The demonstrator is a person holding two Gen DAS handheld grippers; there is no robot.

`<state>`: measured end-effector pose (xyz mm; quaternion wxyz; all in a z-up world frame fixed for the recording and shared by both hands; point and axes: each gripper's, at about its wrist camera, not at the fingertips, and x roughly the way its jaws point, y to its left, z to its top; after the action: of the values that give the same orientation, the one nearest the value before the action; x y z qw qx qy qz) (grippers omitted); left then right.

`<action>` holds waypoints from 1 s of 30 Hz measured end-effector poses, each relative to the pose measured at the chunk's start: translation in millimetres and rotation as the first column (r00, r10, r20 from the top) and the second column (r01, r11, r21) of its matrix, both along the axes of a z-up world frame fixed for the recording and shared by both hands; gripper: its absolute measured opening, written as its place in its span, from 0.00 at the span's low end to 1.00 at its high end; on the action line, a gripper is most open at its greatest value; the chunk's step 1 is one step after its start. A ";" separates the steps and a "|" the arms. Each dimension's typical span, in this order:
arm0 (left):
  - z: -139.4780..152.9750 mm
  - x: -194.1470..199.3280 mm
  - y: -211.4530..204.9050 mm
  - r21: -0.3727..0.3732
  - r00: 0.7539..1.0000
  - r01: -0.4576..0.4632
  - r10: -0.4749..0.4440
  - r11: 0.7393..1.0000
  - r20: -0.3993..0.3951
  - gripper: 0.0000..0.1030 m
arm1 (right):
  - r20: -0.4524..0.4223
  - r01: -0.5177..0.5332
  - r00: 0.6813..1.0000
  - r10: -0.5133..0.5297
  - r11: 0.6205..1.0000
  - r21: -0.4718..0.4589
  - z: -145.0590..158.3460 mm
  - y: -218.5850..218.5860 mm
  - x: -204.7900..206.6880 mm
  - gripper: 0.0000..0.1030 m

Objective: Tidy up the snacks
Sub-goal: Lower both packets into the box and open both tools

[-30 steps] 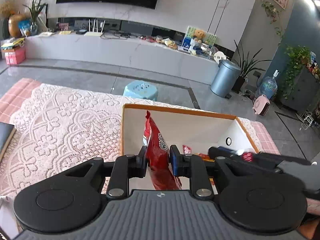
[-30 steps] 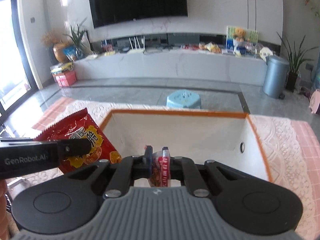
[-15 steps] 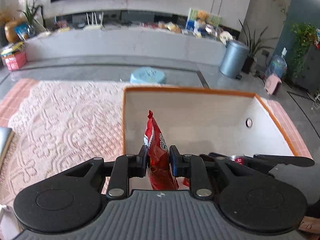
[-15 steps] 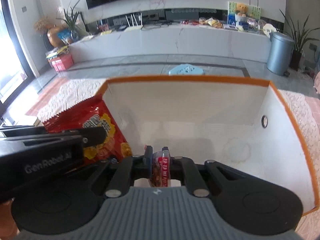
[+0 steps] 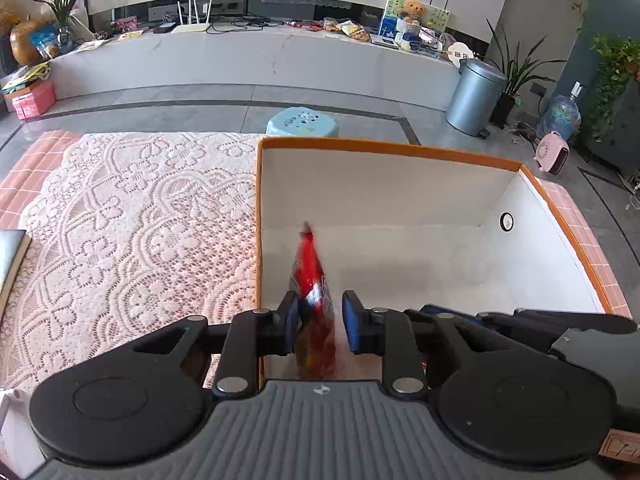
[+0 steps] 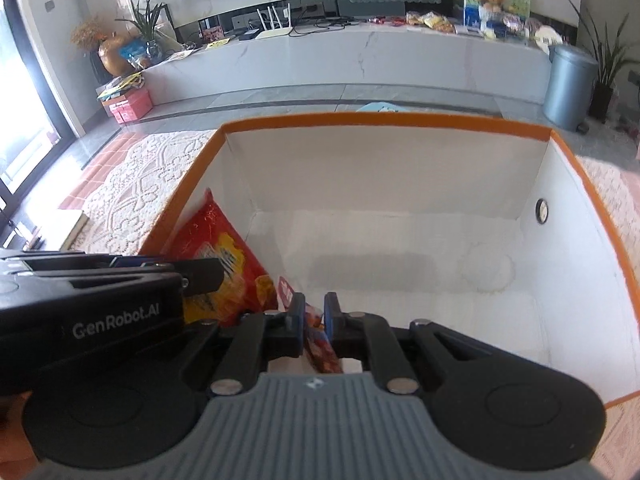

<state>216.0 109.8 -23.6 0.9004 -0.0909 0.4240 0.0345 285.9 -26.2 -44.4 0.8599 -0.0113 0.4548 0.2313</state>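
A white box with an orange rim (image 5: pixel 384 148) (image 6: pixel 384 120) stands on the lace-covered table. My left gripper (image 5: pixel 320 316) is inside the box at its left wall; its jaws stand apart, with a red snack bag (image 5: pixel 314 280) loose and blurred between them. The same bag (image 6: pixel 216 248) leans against the box's left wall in the right wrist view. My right gripper (image 6: pixel 311 316) is low in the box beside it, its jaws slightly parted around a small red snack packet (image 6: pixel 320 348); whether they still grip it is unclear.
A white lace cloth (image 5: pixel 132 220) covers the pink table left of the box. A book edge (image 5: pixel 10 256) lies at the far left. Beyond the table are a blue stool (image 5: pixel 302 122), a grey bin (image 5: pixel 474 96) and a long white TV bench (image 5: pixel 260 56).
Both grippers went down into the box. The left jaws opened and the red bag slips free. The right jaws have parted slightly around the small packet.
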 end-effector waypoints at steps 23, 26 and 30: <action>32.0 -39.3 23.3 -0.102 0.985 -0.099 0.111 0.990 0.129 0.58 | -0.131 0.051 0.990 -0.044 0.997 0.054 -8.5 7.9 -4.0 0.14; 32.8 -41.6 21.4 -0.107 0.986 -0.094 0.108 0.990 0.128 0.58 | -0.107 0.052 0.993 -0.046 0.997 0.050 -2.0 4.2 -7.4 0.20; 38.6 -47.0 17.3 -0.104 0.986 -0.084 0.098 0.991 0.135 0.59 | -0.059 0.041 0.998 -0.039 0.999 0.028 12.1 -0.8 -14.1 0.31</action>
<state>169.0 127.2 15.1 0.9198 -0.1562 0.3566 0.0484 271.7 -26.9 -32.4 0.8508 0.0170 0.4765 0.2209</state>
